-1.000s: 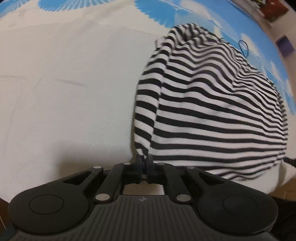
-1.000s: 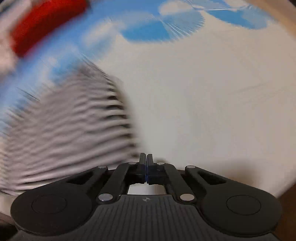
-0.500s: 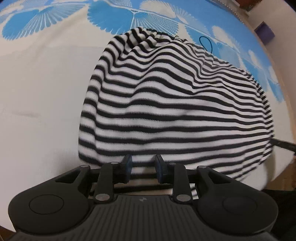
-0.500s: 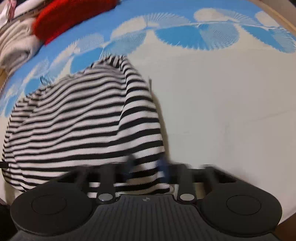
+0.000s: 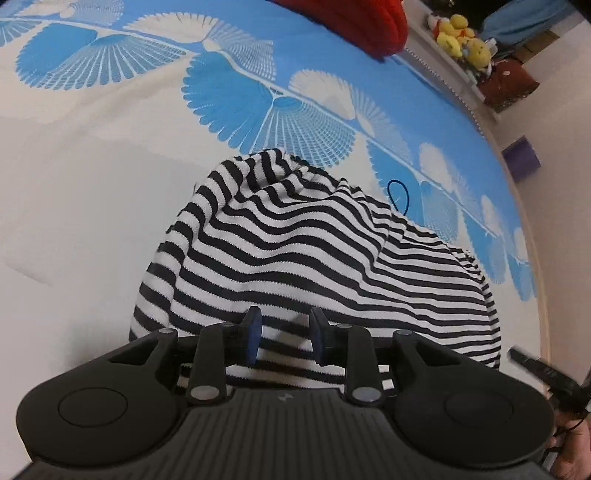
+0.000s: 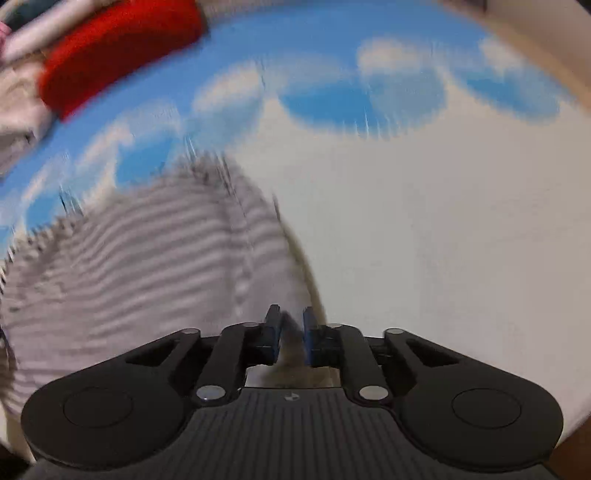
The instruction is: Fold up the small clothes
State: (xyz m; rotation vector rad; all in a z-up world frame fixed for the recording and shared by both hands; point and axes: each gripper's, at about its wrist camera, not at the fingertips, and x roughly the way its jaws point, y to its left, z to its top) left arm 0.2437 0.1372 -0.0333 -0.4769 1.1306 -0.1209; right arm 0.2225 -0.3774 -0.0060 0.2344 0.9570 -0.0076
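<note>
Both grippers are letting go — that reads as the close of one fold. The left gripper [image 5: 283, 334] stands with its jaws parted, blue pads [image 5: 253, 334] clear of the cloth, the striped garment [image 5: 314, 254] showing through the gap but not pinched. The right gripper [image 6: 289, 336] is opening right now; its view is smeared with motion, and something dark sits low in the gap, though I can't tell whether it is fabric or shadow.

The garment lies bunched on the bedspread [image 5: 74, 192], filling the left view from centre to 4 o'clock, and sitting at 8 o'clock in the right view [image 6: 140, 266].

It's a soft knit, black and white stripes, domed and rumpled rather than flat — ridges running up toward 12 o'clock. A thin dark cord loop [image 5: 399, 194] pokes out at its 1 o'clock edge. The bedspread is smooth cream with blue fan motifs; a red knitted item [image 5: 354, 22] lies at the far edge.

Next, I'd judge, comes a fresh grip on an edge, with the hump flattened before another fold.
</note>
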